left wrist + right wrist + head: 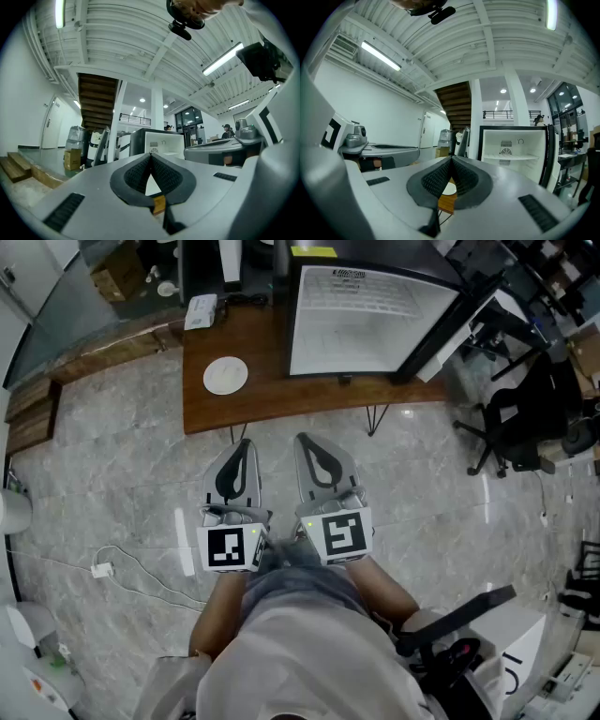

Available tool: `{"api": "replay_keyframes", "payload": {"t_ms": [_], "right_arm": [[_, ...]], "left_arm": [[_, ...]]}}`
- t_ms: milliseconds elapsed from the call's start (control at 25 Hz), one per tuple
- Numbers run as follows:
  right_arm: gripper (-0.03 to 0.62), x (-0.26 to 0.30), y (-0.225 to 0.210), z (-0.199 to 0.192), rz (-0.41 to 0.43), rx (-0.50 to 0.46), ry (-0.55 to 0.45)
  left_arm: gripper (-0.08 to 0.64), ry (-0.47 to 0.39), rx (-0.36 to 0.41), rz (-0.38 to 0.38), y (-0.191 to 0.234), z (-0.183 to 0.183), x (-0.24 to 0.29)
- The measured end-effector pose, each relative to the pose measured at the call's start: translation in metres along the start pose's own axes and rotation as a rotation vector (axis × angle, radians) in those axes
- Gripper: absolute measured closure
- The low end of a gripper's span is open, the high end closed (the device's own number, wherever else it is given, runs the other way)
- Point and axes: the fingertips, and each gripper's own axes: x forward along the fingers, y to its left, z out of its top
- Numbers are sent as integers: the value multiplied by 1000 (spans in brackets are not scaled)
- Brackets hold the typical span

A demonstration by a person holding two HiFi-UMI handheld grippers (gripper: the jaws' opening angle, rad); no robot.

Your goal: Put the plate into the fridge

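Observation:
A white plate (226, 375) lies on the left part of a wooden table (281, 395), ahead of me. To its right stands the fridge (366, 320) with its door open and its white inside showing. Both grippers hover level over the floor, short of the table's front edge. My left gripper (247, 442) and my right gripper (302, 439) are shut, tips together, nothing held. In the right gripper view the plate (449, 189) shows just under the shut jaws of the right gripper (451, 159), with the open fridge (513, 150) to the right. The left gripper (151, 155) points at the fridge (161, 143).
A small white box (200, 310) sits at the table's back left. A black office chair (511, 418) stands on the right. A cable with a plug (103, 570) trails over the marble floor at left. Wooden steps (28, 413) run along the left side.

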Motion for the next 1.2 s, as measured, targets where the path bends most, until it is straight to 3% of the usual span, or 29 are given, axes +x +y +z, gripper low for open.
{"api": "replay_keyframes", "payload": {"t_ms": [360, 640, 840, 1200], "right_arm": [[575, -1, 3, 3, 13, -39, -15], [574, 12, -13, 2, 39, -6, -21], [574, 30, -34, -29, 66, 17, 71], [572, 106, -20, -69, 129, 31, 150]], "left_arm": [[541, -6, -6, 6, 0, 0, -2], [540, -11, -15, 16, -1, -3, 16], [540, 14, 1, 32, 5, -26, 42], [540, 130, 26, 93, 99, -76, 86]]}}
